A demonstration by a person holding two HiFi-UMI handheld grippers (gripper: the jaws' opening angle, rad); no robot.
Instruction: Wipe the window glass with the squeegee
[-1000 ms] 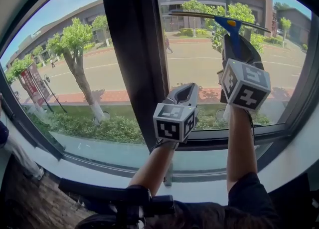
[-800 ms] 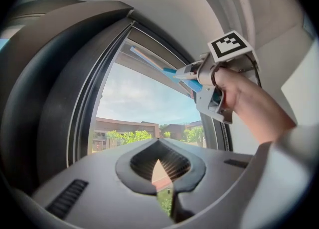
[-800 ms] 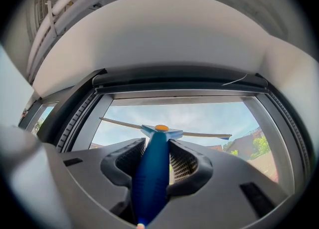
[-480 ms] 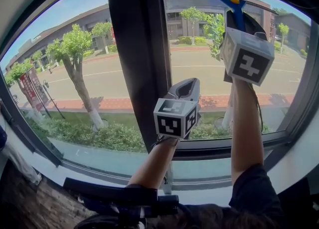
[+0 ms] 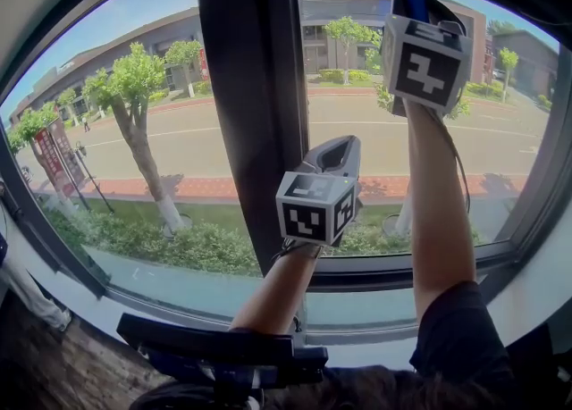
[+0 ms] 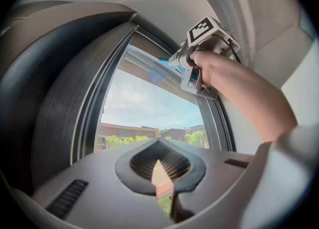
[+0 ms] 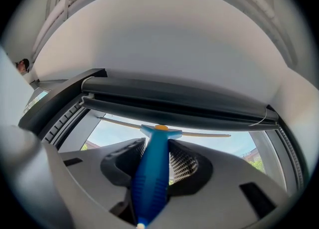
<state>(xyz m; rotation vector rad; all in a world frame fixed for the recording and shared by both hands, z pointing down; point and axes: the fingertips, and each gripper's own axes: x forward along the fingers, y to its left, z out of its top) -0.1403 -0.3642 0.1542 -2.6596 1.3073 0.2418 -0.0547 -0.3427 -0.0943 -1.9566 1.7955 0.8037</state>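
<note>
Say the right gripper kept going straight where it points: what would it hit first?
Probably the window's top frame: the squeegee in the right gripper has its blade just below it, though depth is unclear.

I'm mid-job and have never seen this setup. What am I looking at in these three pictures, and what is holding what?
No robot here: a person holds a hand-held gripper in each hand. The head view looks from the person's head at the window glass; the other two views ride on the grippers. The right hand-held gripper, up near the window's top, is shut on the blue squeegee. The left hand-held gripper is closed and holds nothing, beside the dark frame post.
</note>
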